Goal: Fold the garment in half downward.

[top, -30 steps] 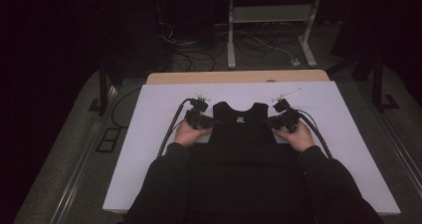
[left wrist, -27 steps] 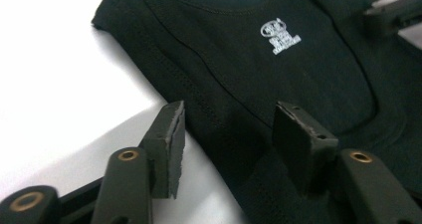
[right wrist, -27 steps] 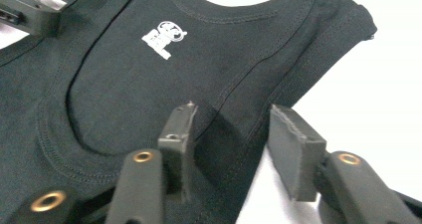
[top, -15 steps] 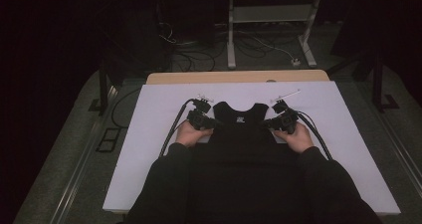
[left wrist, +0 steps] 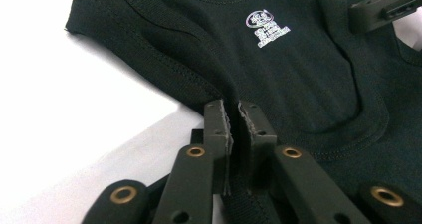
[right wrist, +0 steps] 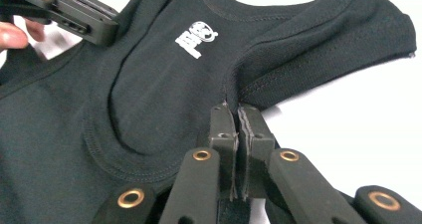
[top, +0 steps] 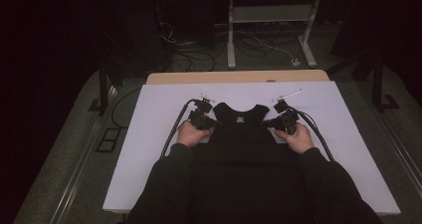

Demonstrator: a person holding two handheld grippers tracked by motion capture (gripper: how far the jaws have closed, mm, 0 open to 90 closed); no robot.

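A black sleeveless top (top: 240, 134) with a small white print (left wrist: 266, 27) at the neck lies flat on the white table (top: 149, 134). My left gripper (top: 214, 124) sits at the top's left armhole. Its jaws have just been closing and now stand shut on the hem (left wrist: 234, 107). At the opposite armhole my right gripper (top: 269, 124) has also just been closing, and it pinches the seam (right wrist: 236, 109). The right gripper view shows the top (right wrist: 149, 99) spread out and the left gripper (right wrist: 74, 12) far off. Dark sleeves hide the top's lower part.
A wooden strip (top: 239, 77) runs along the table's far edge. Beyond it stand a white metal frame (top: 268, 30) and loose cables (top: 199, 59) on the floor. Bare white table lies on both sides of the top. A cable (top: 174, 134) trails from each gripper.
Both hands keep their places at the top's armholes. The grippers have drawn slightly in onto the fabric edges.
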